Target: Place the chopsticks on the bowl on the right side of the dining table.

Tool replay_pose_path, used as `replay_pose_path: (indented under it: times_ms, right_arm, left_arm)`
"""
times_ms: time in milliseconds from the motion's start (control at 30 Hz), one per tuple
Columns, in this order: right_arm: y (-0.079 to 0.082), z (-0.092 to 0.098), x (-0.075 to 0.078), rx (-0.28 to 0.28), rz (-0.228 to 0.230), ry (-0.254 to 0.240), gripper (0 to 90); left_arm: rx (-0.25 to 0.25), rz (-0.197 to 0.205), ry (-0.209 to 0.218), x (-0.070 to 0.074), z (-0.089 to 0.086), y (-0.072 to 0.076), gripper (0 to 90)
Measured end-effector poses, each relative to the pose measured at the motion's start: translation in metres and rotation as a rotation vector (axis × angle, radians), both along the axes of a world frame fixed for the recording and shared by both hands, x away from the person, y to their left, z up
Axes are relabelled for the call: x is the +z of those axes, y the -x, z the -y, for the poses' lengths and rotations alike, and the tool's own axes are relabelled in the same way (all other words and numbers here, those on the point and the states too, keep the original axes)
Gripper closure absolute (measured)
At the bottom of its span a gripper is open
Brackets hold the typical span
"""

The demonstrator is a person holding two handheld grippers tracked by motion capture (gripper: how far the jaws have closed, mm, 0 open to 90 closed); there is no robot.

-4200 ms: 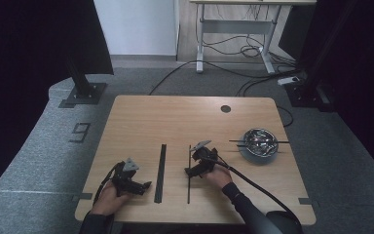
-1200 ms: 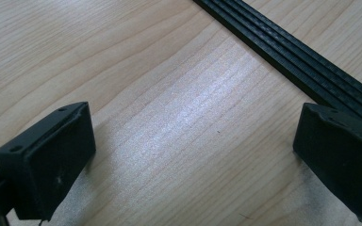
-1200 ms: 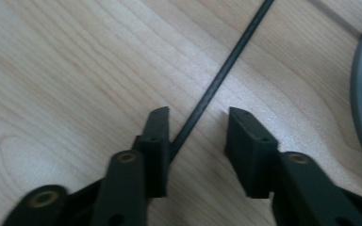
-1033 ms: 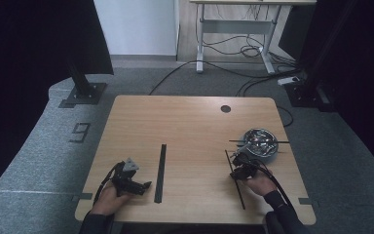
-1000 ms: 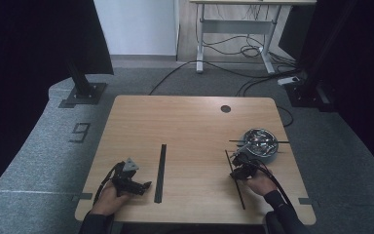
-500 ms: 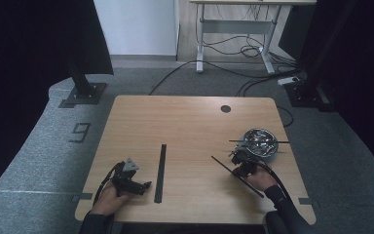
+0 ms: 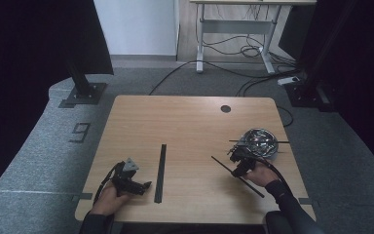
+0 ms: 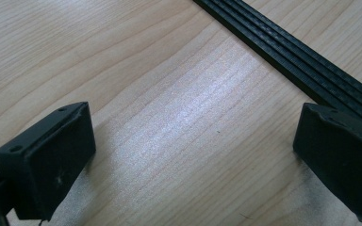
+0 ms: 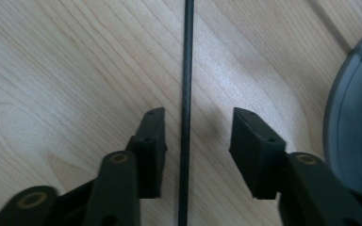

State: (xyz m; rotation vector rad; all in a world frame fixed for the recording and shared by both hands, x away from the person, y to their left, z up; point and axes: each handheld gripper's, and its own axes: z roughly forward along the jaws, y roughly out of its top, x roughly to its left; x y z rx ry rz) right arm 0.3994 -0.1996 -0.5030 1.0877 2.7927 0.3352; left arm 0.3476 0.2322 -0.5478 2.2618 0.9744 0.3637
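- Count: one flat black strip (image 7: 160, 172), one thin black rod (image 7: 237, 176), one metal bowl (image 7: 259, 142), another thin rod (image 7: 258, 142) across its rim.
- My left gripper (image 7: 135, 185), left of the bowl: jaws wide apart, empty, beside the strip.
- My right gripper (image 9: 195, 141): jaws just opening, rod between them ungripped; rod lies diagonally, just left of the bowl.
- Wooden table (image 7: 190, 122); grey carpet (image 7: 44, 146).

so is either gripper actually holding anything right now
No. The right gripper has just opened; the thin black rod lies between its fingers, unpressed. The left gripper is open on bare table.
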Motion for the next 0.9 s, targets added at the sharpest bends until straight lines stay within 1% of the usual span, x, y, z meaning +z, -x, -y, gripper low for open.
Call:
replay_pose_path:
  times_ms: [100,167,400,600,733,900]
  right_arm:
    - [-0.002,0.0,-0.001,-0.009,-0.036,0.004,46.0]
    - [-0.002,-0.001,-0.003,-0.016,-0.054,0.012,46.6]
    - [-0.005,-0.002,-0.008,0.001,-0.092,0.05,63.9]
    - [-0.007,-0.005,-0.008,0.032,-0.111,0.082,74.1]
    - [-0.009,-0.008,-0.009,0.047,-0.134,0.088,79.4]
    - [-0.013,-0.008,-0.009,0.041,-0.164,0.09,81.7]
  left_arm:
    - [0.0,0.0,0.0,0.0,0.0,0.0,0.0]
    - [0.0,0.0,0.0,0.0,0.0,0.0,0.0]
    - [0.0,0.0,0.0,0.0,0.0,0.0,0.0]
    - [0.0,0.0,0.0,0.0,0.0,0.0,0.0]
    - [0.0,0.0,0.0,0.0,0.0,0.0,0.0]
    - [0.0,0.0,0.0,0.0,0.0,0.0,0.0]
